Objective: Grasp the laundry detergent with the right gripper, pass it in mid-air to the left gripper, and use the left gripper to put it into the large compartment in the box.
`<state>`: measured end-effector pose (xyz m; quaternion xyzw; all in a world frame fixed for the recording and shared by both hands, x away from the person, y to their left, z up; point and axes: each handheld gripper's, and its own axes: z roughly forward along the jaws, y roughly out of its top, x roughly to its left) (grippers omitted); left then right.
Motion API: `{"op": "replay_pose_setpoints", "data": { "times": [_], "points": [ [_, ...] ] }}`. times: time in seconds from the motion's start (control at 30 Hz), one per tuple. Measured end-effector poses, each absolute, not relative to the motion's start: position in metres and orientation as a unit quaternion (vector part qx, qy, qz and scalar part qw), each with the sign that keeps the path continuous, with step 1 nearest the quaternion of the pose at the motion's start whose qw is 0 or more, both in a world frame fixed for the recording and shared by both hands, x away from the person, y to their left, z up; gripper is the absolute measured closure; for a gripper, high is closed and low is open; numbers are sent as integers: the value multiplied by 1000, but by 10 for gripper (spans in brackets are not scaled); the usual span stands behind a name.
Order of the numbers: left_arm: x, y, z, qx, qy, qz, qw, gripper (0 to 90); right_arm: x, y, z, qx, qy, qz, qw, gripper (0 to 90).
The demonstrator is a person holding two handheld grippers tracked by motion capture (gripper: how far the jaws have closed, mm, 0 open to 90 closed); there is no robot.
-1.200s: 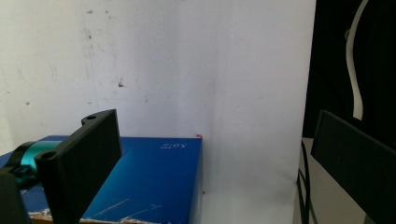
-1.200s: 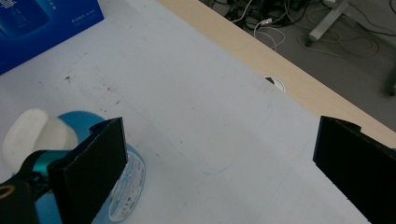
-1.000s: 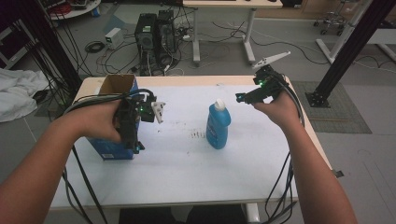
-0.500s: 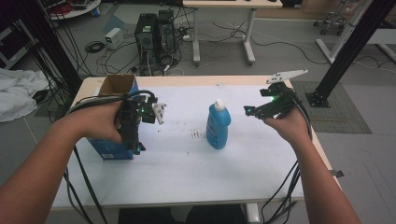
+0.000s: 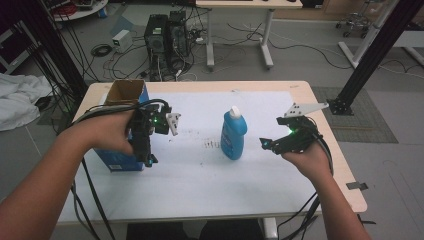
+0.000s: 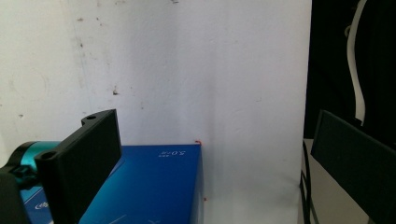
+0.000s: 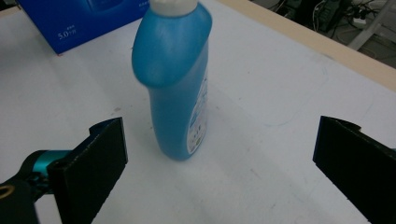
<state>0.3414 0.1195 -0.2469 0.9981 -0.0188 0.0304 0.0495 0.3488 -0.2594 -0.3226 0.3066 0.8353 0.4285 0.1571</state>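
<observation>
The left gripper (image 5: 148, 159), jaws spread and empty, hangs over the blue box (image 5: 117, 161) at the table's nine o'clock side. The blue bottle (image 5: 233, 134) stands upright near centre. At three o'clock the right gripper (image 5: 265, 144), jaws wide and holding nothing, aims at it; it should probably close low on the bottle's body, squarely, to avoid tipping it. The white table (image 5: 210, 195) is scuffed; beyond it at twelve o'clock lie computer towers (image 5: 167, 35) and cables.
</observation>
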Motion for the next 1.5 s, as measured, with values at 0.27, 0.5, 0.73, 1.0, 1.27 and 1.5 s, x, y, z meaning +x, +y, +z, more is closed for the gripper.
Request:
{"op": "replay_pose_setpoints", "data": {
  "times": [0.27, 0.5, 0.73, 1.0, 1.27, 1.5],
  "points": [
    [340, 117, -249, 998, -23, 29, 51, 16, 330, -253, -348, 309, 834, 430, 153, 20],
    [338, 119, -248, 998, -25, 31, 57, 16, 315, -242, -369, 320, 836, 419, 150, 20],
    [336, 121, -249, 998, -25, 30, 54, 16, 307, -233, -387, 344, 824, 423, 157, 20],
    [334, 121, -250, 998, -26, 31, 54, 16, 309, -223, -400, 360, 813, 426, 167, 20],
    [333, 125, -251, 998, -23, 31, 56, 16, 323, -202, -401, 362, 810, 426, 174, 20],
    [332, 128, -254, 998, -20, 28, 57, 16, 333, -188, -401, 361, 810, 426, 180, 20]
  ]
}}
